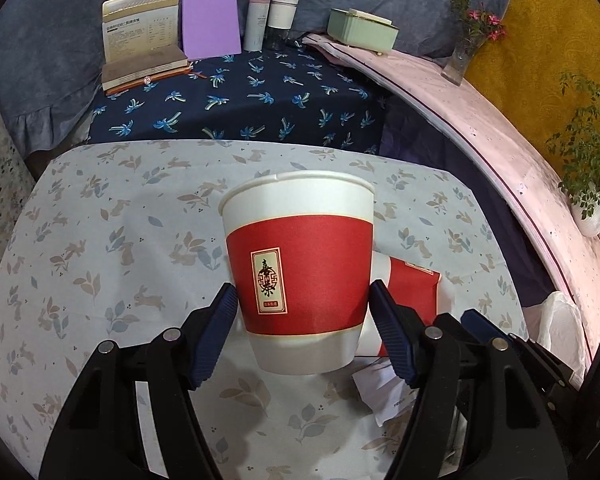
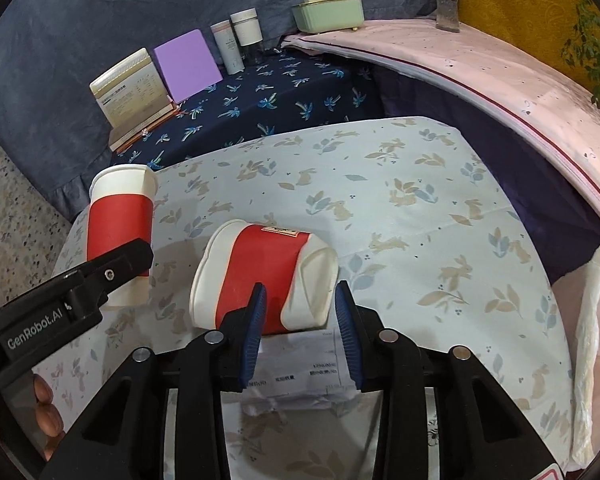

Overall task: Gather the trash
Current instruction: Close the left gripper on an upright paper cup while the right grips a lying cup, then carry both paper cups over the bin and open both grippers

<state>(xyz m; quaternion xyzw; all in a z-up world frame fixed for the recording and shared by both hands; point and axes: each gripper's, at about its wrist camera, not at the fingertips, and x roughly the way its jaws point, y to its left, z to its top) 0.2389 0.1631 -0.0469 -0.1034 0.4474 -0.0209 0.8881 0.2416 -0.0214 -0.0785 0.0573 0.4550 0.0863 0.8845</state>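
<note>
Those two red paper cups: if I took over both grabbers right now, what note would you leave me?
Left gripper: shut on the upright cup, carried off the rabbit-print cloth.
Right gripper: around the crushed cup lying on its side; I cannot tell whether the pads grip it.
A printed receipt lies crumpled under the right gripper. A white plastic bag sits at the table's right edge.
Done: one cup picked up. Left: secure the crushed cup, then the receipt; the bag is probably where they go.
</note>
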